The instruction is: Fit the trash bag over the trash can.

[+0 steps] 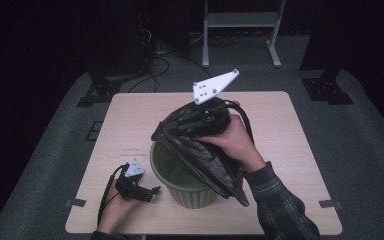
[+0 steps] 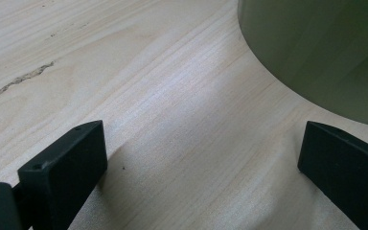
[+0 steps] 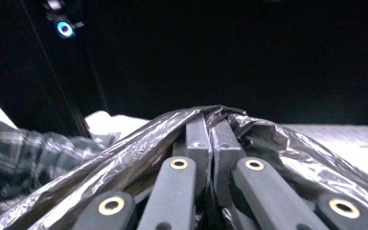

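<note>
Seemingly mid-lining: right claw (image 1: 180,121), clamped on the black bag (image 1: 205,160), hangs above the green bin (image 1: 190,192); left claw (image 1: 152,191) gapes empty beside it. Next, spread the bag's mouth over the bin's rim.

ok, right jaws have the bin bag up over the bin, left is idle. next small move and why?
Probably bring the left gripper up to catch the bag's free edge. The right gripper is shut on the black bag, which hangs bunched and draped across the green bin, its mouth not spread. The left jaws stand open just above the table beside the bin, holding nothing, so they are well placed to help open it.
</note>
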Demonstrator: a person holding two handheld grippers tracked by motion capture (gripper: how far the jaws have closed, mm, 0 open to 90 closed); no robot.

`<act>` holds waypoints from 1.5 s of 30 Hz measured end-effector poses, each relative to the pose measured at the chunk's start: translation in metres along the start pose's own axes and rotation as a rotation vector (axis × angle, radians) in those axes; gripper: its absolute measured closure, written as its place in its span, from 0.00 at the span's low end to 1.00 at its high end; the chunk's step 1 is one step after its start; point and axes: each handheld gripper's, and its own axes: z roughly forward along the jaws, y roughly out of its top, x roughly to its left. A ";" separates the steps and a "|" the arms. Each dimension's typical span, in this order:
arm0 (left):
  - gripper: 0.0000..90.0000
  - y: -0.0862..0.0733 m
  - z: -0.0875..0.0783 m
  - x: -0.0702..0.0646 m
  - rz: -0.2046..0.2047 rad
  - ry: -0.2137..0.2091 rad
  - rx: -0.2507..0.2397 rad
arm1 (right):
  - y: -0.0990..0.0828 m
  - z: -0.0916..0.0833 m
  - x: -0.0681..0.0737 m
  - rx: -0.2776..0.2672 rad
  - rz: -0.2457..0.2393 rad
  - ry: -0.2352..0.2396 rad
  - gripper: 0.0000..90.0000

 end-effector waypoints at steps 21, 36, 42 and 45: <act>0.02 0.000 0.000 0.000 0.000 -0.002 0.001 | -0.006 0.043 -0.012 -0.004 0.044 0.063 0.99; 0.02 0.000 0.000 0.000 0.001 0.000 0.001 | -0.055 -0.007 -0.016 0.044 0.139 -0.032 0.98; 0.02 0.000 0.000 0.000 0.001 0.000 0.001 | -0.068 -0.018 -0.014 0.091 0.168 -0.033 0.98; 0.02 0.000 0.000 0.000 0.001 0.000 0.001 | -0.072 -0.020 -0.012 0.105 0.170 -0.035 0.97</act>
